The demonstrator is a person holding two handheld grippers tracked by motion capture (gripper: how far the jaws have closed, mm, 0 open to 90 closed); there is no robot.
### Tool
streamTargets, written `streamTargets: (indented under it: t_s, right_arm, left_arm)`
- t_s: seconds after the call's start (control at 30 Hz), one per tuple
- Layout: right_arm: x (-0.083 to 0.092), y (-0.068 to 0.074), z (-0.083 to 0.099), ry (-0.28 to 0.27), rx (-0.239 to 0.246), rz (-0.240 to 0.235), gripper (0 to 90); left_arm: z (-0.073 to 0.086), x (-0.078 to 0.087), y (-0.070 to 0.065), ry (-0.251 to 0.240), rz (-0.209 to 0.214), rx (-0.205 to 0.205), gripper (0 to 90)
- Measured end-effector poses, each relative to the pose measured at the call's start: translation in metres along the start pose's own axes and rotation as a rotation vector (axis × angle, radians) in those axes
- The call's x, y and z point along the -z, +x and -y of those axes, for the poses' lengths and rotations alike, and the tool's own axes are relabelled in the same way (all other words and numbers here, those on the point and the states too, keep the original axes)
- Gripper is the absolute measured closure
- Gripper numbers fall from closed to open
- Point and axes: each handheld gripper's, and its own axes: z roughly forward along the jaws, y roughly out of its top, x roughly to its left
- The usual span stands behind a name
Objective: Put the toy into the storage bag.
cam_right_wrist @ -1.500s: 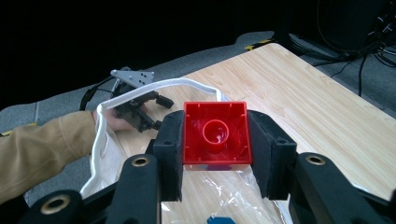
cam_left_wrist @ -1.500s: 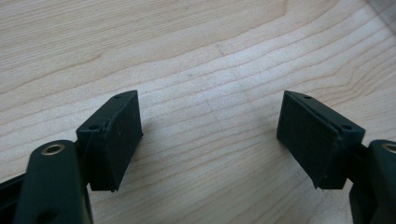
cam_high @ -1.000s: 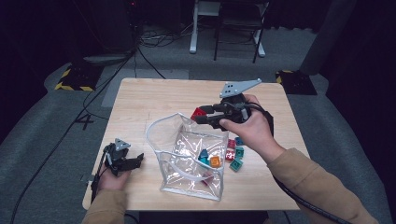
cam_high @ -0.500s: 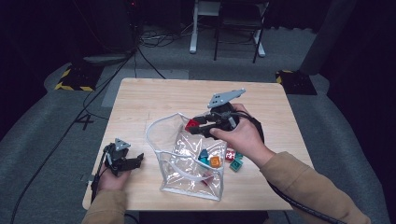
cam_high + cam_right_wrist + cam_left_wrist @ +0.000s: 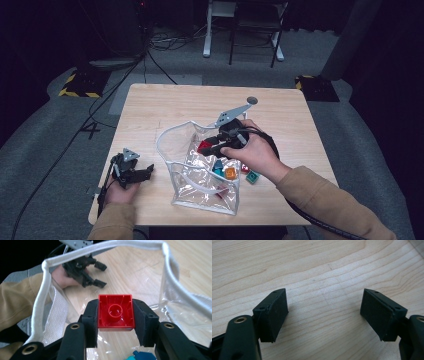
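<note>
A: Two grippers, one busy. The left gripper (image 5: 134, 172) sits nearest on the table (image 5: 165, 107), jaws wide and empty, probably just waiting.

B: The right gripper (image 5: 115, 322) is clamped on a red block (image 5: 115, 312), held over the clear bag (image 5: 186, 187), likely for dropping in. Its own view shows the block's hollow underside; from above you see loose blocks (image 5: 252, 177) beside the bag.

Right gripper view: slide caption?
Right hand-held gripper clamps a red brick, hollow underside showing, inside the clear bag.
</note>
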Motion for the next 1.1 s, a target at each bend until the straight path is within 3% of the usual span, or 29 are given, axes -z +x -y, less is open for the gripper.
streamTargets:
  t_s: [0.07,0.13,0.23,0.33,0.53,0.7,1.1]
  right_arm:
    - [-0.002,0.0,0.001,0.025,-0.008,-0.014,59.1]
    - [-0.004,0.0,0.001,0.068,-0.011,-0.034,52.1]
    - [-0.001,-0.001,0.001,0.07,-0.004,-0.028,38.7]
    - [0.001,-0.002,0.001,0.057,0.009,-0.018,36.6]
    - [0.027,-0.001,0.0,-0.052,0.019,0.0,37.2]
    - [0.049,-0.001,0.001,-0.112,0.017,0.015,37.4]
    - [0.099,-0.011,0.026,-0.182,0.005,0.098,38.3]
  left_arm:
    - [0.0,0.0,0.0,0.0,0.0,0.0,22.4]
    - [0.0,0.0,0.0,0.0,0.0,0.0,22.5]
    - [0.0,0.0,0.0,0.0,0.0,0.0,22.4]
    - [0.0,0.0,0.0,0.0,0.0,0.0,22.5]
    - [0.0,0.0,0.0,0.0,0.0,0.0,22.4]
    - [0.0,0.0,0.0,0.0,0.0,-0.001,22.4]
    - [0.0,0.0,0.0,0.0,0.0,0.0,22.4]
